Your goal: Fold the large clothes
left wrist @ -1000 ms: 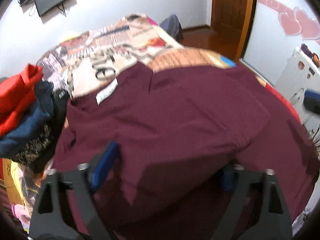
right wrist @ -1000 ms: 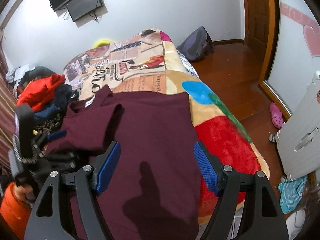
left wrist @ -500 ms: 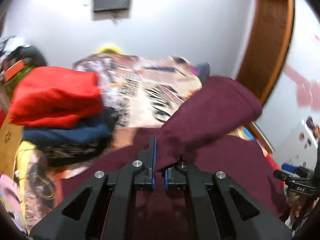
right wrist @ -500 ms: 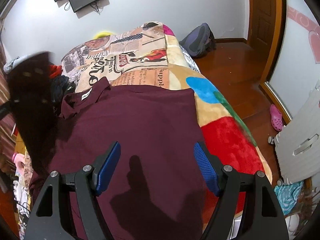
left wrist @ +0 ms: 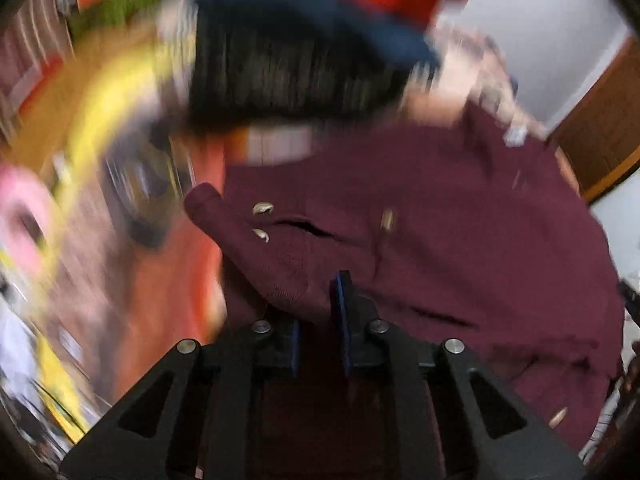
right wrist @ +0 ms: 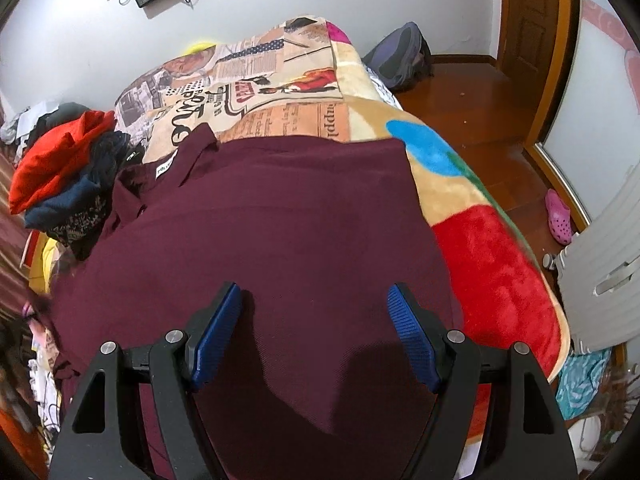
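The maroon shirt lies spread across the bed's near end, its sleeve pinched in the left gripper's narrow jaws, the right gripper hovering wide above it, a clothes pile at the bed's left edge.

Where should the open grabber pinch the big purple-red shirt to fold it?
Probably the maroon shirt's straight right edge, where it lies flat on the blanket. The open right gripper could come in from that side, one finger slipping under the hem. The middle is flat, with nothing to pinch.
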A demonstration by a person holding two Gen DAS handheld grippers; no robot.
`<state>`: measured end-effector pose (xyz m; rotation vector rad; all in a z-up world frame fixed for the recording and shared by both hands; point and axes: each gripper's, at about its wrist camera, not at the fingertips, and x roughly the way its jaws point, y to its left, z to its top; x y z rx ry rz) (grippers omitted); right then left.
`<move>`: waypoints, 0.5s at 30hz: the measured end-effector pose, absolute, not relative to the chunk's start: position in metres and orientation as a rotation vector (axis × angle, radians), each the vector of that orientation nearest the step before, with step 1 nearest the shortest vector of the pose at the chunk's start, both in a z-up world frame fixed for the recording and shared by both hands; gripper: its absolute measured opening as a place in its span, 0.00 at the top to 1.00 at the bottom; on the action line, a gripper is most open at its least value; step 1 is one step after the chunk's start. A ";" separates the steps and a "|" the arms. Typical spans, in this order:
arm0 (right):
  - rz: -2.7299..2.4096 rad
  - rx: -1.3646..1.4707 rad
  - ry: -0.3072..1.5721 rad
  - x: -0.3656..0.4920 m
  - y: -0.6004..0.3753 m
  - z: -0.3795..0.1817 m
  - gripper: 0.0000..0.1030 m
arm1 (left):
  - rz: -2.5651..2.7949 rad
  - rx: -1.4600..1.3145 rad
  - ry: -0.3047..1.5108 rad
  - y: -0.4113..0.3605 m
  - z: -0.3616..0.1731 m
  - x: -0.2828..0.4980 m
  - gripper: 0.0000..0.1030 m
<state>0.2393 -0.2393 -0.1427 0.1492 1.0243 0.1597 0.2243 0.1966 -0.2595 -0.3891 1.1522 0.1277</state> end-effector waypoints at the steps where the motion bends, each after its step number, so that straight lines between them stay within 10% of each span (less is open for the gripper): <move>1: 0.159 0.150 1.027 0.239 -0.240 -0.143 0.30 | 0.113 -0.459 1.188 0.200 -0.280 0.216 0.68; 4: 0.151 0.151 1.031 0.239 -0.241 -0.142 0.30 | 0.240 -0.456 1.161 0.206 -0.290 0.197 0.29; 15: 0.137 0.148 1.036 0.239 -0.240 -0.135 0.30 | 0.278 -0.469 1.102 0.235 -0.258 0.185 0.25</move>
